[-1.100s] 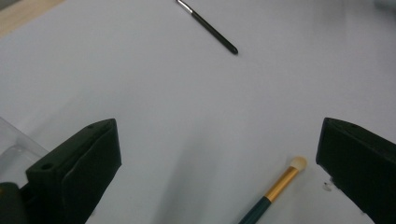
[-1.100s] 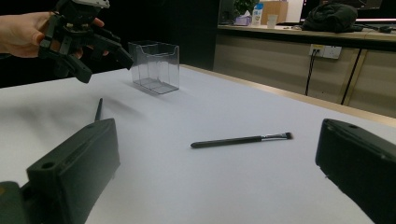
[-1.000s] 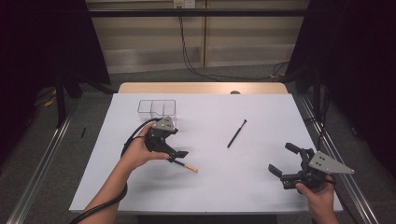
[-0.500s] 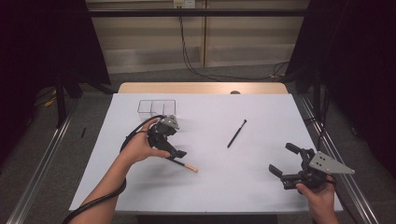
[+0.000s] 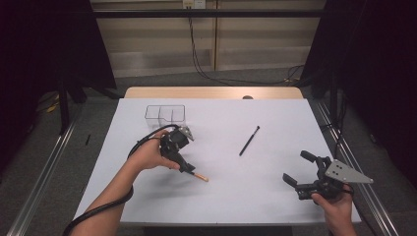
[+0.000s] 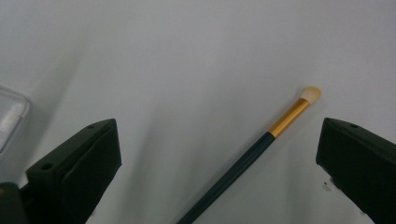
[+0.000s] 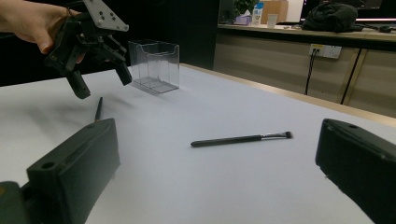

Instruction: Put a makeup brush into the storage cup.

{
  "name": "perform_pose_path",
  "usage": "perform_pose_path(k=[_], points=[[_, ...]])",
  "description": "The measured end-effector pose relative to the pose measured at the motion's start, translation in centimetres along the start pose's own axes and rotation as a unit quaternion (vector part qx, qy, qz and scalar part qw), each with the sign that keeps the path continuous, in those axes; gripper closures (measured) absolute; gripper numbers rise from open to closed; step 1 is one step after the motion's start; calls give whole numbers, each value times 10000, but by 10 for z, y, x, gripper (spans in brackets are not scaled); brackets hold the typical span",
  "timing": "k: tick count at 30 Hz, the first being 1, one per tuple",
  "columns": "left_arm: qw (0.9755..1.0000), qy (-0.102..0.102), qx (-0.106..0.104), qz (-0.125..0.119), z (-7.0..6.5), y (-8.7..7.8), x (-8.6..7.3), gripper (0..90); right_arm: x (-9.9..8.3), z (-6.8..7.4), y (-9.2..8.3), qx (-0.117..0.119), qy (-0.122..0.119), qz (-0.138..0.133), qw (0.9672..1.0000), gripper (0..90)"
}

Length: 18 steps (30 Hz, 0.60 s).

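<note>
we've lifted the left gripper, jaws wide, straddling nothing held; gold-ferrule makeup brush lies on the table below. right gripper wide, idle near right. pickup pending.

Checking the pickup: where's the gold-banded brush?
In the high view, the gold-banded brush lies left of centre on the table, under the open left tongs.

No legible text, label, brand or number on anything
</note>
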<state>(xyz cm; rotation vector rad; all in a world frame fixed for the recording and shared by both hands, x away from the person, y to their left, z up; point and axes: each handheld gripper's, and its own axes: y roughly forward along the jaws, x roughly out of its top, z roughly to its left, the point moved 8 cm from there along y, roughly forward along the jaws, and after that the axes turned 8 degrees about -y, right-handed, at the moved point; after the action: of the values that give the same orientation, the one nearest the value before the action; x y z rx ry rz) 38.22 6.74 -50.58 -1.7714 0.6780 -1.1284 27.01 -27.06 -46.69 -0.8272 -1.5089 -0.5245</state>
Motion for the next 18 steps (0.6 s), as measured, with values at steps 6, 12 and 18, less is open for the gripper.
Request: perform_pose_path(k=[6, 12, 18], points=[[9992, 137, 83, 354, -1, 5, -4, 16, 0, 0, 0, 9, -9, -5, 10000, 0], [9980, 253, 74, 578, -2, 9, -6, 32, 0, 0, 0, 9, -5, -4, 10000, 0], [9960, 464, 166, 750, -2, 10, -7, 59, 0, 0, 0, 12, 7, 6, 10000, 0]])
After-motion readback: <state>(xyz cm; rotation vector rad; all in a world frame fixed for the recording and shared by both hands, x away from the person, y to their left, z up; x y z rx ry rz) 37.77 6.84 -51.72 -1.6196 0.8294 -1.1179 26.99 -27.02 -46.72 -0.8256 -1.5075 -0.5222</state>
